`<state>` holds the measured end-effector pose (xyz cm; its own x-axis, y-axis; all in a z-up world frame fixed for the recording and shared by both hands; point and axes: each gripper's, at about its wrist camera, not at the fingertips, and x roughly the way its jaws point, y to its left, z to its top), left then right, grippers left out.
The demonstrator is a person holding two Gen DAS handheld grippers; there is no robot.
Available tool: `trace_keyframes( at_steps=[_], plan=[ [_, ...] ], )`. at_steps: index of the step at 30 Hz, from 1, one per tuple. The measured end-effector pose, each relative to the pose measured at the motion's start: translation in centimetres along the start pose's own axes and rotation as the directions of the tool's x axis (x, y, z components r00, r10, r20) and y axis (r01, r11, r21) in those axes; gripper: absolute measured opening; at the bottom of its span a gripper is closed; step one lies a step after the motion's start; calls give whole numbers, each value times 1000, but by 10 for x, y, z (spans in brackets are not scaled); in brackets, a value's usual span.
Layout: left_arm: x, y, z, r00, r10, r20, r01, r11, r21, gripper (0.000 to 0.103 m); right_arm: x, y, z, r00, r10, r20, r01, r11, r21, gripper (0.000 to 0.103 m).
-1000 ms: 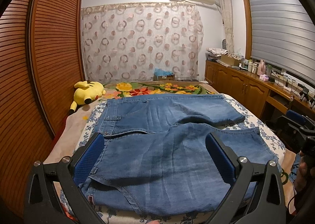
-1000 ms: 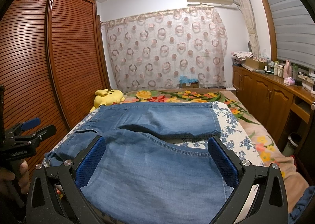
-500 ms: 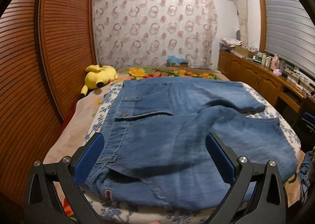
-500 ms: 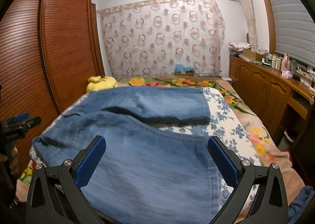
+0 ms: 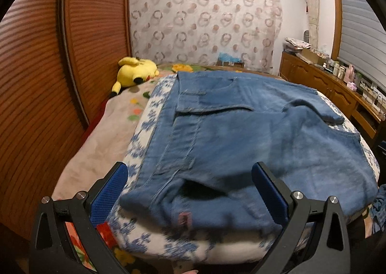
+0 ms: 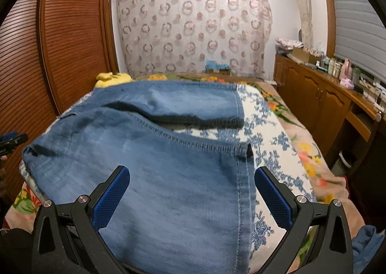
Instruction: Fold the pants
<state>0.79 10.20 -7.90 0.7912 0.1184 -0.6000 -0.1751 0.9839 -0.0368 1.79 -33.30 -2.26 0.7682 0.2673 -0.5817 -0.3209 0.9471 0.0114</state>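
Lying spread across the bed [image 5: 101, 153], the denim pants [image 5: 253, 134] sat on a blue floral sheet [image 6: 272, 143], waistband end by the left hand-held gripper [image 5: 190, 189], leg hems by the right hand-held gripper [image 6: 193, 192]. Both were spread wide with nothing between the blue pads [image 5: 108, 194], hovering just over the fabric. Yellow plush toy [image 5: 135, 71] sat near the wardrobe [image 5: 36, 81].

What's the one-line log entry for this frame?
step: pre-grasp | left claw: open, near waistband | right claw: open, over leg hem | denim pants: flat on bed, unfolded
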Motion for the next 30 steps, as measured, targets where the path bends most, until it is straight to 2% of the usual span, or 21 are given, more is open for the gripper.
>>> trace_keyframes(
  at_steps=[6, 9, 13, 21, 25, 27, 28, 30],
  plan=[
    [3, 24, -17, 999, -15, -31, 14, 999, -33, 102, 0, 9, -1, 999, 9, -36, -10, 1000, -30, 103],
    [5, 31, -24, 999, -8, -45, 7, 999, -34, 94, -4, 10, -6, 999, 8, -49, -9, 999, -32, 103],
    [12, 45, -35, 996, -48, -74, 43, 997, -66, 79, -3, 8, -7, 998, 0, -65, -2, 1000, -29, 103],
    [19, 49, -46, 992, -98, -79, 90, 990, -104, 65, -10, 5, -10, 997, 0, -74, -2, 1000, -27, 103],
    [17, 50, -45, 988, -140, -71, 129, 982, -137, 46, -11, 6, -10, 997, 2, -73, -4, 1000, -26, 103],
    [14, 48, -43, 989, -139, -59, 129, 981, -146, 33, -12, 6, -10, 997, 2, -74, -4, 1000, -25, 103],
    [11, 48, -41, 992, -116, -52, 107, 983, -147, 22, -10, 6, -9, 997, 4, -73, -6, 1000, -24, 103],
    [8, 50, -37, 991, -129, -34, 122, 979, -162, 18, -11, 4, -10, 997, 10, -71, -12, 1000, -23, 103]
  ],
)
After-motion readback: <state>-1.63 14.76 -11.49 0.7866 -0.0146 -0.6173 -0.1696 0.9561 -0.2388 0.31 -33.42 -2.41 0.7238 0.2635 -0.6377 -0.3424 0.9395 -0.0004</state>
